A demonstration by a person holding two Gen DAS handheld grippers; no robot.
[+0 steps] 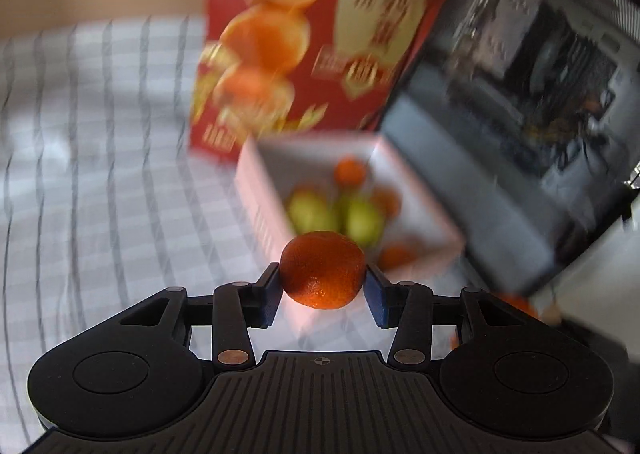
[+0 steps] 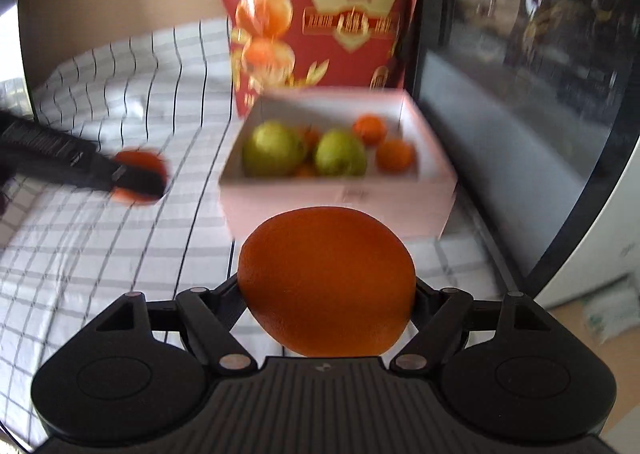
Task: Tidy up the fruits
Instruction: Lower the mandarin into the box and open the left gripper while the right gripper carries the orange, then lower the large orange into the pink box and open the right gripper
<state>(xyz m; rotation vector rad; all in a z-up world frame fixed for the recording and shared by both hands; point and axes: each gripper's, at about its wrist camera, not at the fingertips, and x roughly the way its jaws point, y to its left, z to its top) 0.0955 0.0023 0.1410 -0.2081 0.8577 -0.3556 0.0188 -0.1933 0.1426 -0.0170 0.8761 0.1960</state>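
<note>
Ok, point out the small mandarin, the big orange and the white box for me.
small mandarin (image 1: 322, 271), left wrist view, middle of its peel.
big orange (image 2: 327, 281), right wrist view, centre of its front.
white box (image 2: 340, 200), right wrist view, near outer wall.

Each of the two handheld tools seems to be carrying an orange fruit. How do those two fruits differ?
The fruit in the left tool is a small mandarin, squat and flattened; the fruit in the right tool is a big orange, fuller and slightly egg-shaped.

The mandarin sits between narrowly set fingers; the orange forces the right tool's fingers wide apart.

The mandarin looks redder, the orange lighter.

Both are gripped from the sides, in front of the white box of fruit.
</note>
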